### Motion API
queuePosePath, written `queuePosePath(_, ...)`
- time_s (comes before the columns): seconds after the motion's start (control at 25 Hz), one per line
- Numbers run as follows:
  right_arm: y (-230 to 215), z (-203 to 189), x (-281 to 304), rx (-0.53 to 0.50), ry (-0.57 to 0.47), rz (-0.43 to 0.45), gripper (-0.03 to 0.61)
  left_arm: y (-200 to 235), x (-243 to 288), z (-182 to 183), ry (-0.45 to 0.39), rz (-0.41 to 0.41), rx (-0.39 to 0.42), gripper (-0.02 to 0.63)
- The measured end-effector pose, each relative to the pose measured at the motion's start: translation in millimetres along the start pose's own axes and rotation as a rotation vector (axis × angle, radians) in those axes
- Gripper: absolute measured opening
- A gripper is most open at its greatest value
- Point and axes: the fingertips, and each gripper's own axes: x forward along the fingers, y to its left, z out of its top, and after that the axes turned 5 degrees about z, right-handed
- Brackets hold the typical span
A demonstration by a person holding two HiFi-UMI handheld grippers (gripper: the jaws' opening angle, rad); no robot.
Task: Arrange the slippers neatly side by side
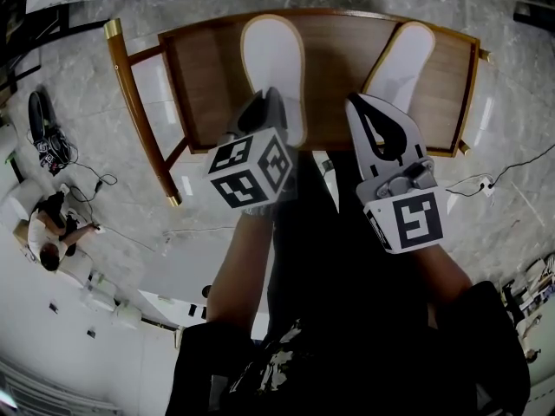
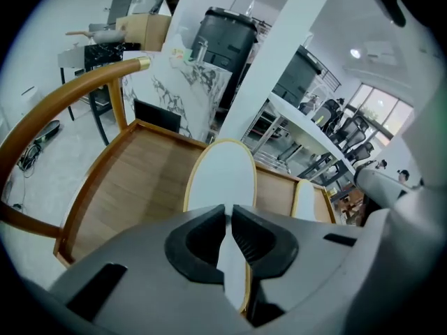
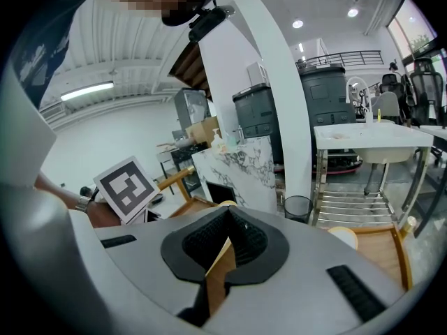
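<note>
Head view looks steeply down on the chair [image 1: 338, 68]; left gripper view and right gripper view run close along its seat and slipper [image 1: 273, 59].

The left tongs [image 1: 270, 102] point steeply down, their jaws nearly together and pinching the near edge of a white slipper [image 1: 273, 55]. Just to their right, the right tongs [image 1: 357, 104] tilt gently downward, jaws fully closed.

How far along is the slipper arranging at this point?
Done: both slippers lie on the chair seat. In hand: left tongs clamp the left slipper at its near end; right tongs are shut, empty. Left: the right slipper lies apart and angled, so pairing remains.
</note>
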Motion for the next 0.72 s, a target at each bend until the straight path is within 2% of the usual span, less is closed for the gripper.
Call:
queuePosePath(0.36, -15.2, -4.7, -7.8, 0.022, -0.008, -0.044, -0.003, -21.4, 16.0, -8.2, 0.036, -0.027, 0.018, 0.027)
queuePosePath(0.72, -26.5, -7.7, -12.6, 0.045, -0.011, -0.063, -0.002, -25.1, 30.2, -16.4, 0.075, -0.014, 0.066, 0.028)
